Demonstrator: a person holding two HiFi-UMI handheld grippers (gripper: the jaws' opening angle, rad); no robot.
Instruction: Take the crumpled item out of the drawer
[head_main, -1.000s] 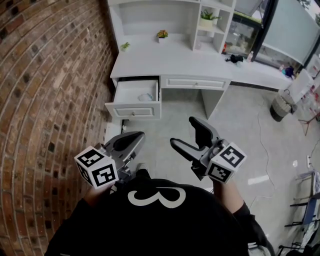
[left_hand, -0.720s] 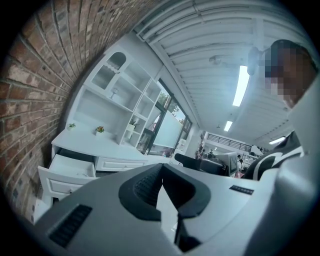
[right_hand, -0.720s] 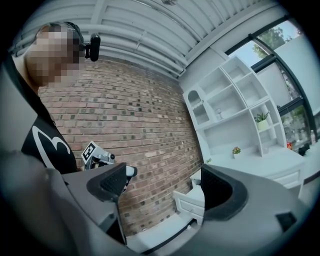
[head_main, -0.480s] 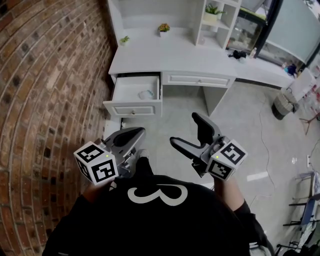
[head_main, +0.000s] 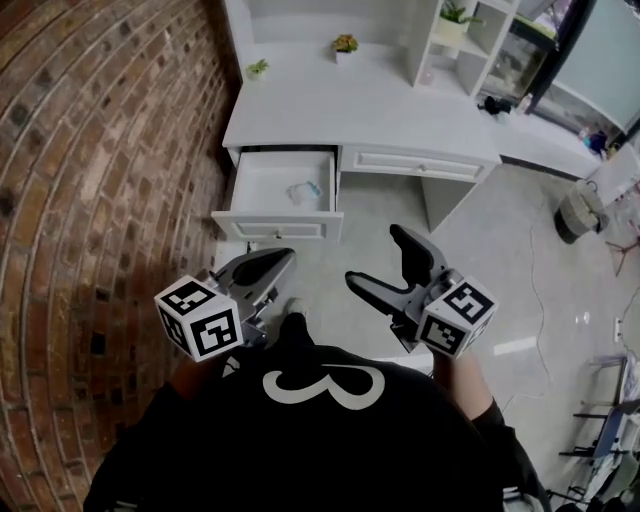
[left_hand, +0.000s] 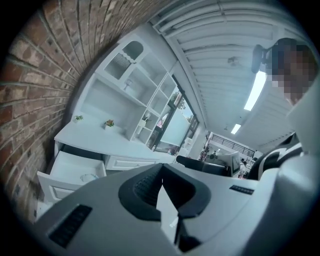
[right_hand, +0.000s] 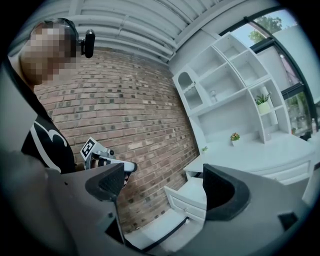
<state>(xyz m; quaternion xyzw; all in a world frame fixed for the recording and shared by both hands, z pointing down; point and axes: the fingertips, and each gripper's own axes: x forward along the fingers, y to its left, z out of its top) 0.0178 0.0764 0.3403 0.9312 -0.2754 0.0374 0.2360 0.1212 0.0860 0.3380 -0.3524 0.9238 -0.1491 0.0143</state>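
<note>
The white desk drawer (head_main: 262, 186) stands pulled open, and a small crumpled pale item (head_main: 303, 192) lies inside it near its right side. Both grippers hover over the floor in front of the desk, well short of the drawer. My left gripper (head_main: 268, 266) is shut with nothing in it; in the left gripper view its jaws (left_hand: 161, 175) meet, and the drawer (left_hand: 70, 167) with the crumpled item (left_hand: 88, 177) shows at lower left. My right gripper (head_main: 375, 256) is open wide and empty; in the right gripper view (right_hand: 165, 189) the drawer (right_hand: 192, 196) sits between its jaws, far off.
A brick wall (head_main: 90, 180) runs along the left, close to the drawer. The white desk top (head_main: 340, 110) carries two small potted plants (head_main: 345, 45) and a shelf unit (head_main: 455, 40). A bin (head_main: 580, 212) and a cable (head_main: 535, 290) lie on the floor at right.
The desk and open drawer have slid lower and nearer in the head view. The right gripper's jaws have spread a little wider. The left gripper stays shut.
</note>
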